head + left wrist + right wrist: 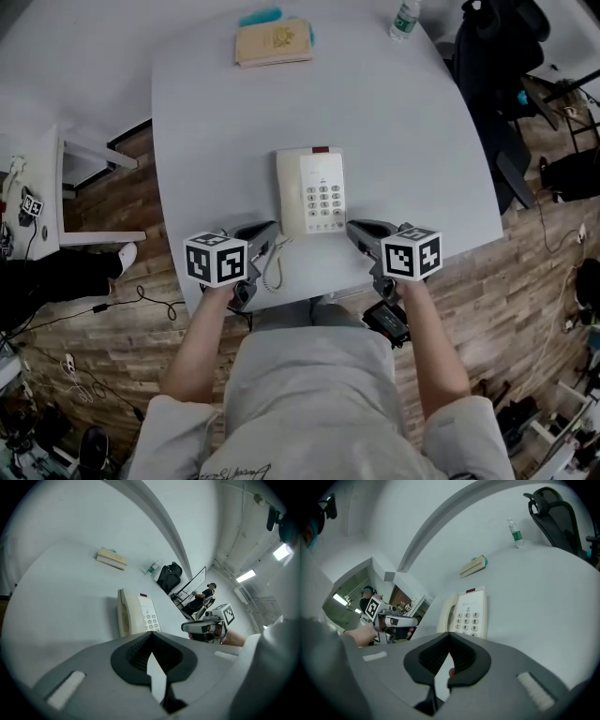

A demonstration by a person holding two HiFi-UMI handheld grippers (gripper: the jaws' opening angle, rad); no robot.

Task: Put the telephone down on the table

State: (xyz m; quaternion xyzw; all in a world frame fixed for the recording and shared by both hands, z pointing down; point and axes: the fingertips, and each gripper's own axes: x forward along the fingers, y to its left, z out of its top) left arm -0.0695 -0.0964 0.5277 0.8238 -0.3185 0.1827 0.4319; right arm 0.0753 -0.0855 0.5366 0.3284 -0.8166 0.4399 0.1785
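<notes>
Cream plastic telephone (311, 192) sits flat on grey bench (403, 122), long axis running away from person. Closed & empty, left hand-held gripper (270, 228) & right hand-held gripper (354, 227) flank its near end, abt equally close.

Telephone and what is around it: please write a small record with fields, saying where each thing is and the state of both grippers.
telephone: cream, lies flat on the table, handset in its cradle
cord: coiled, by the telephone's front left corner
left gripper: fingers closed, holds nothing, near the telephone's left front corner
right gripper: fingers closed, holds nothing, near its right front corner
far edge: book, bottle
task: telephone already down
</notes>
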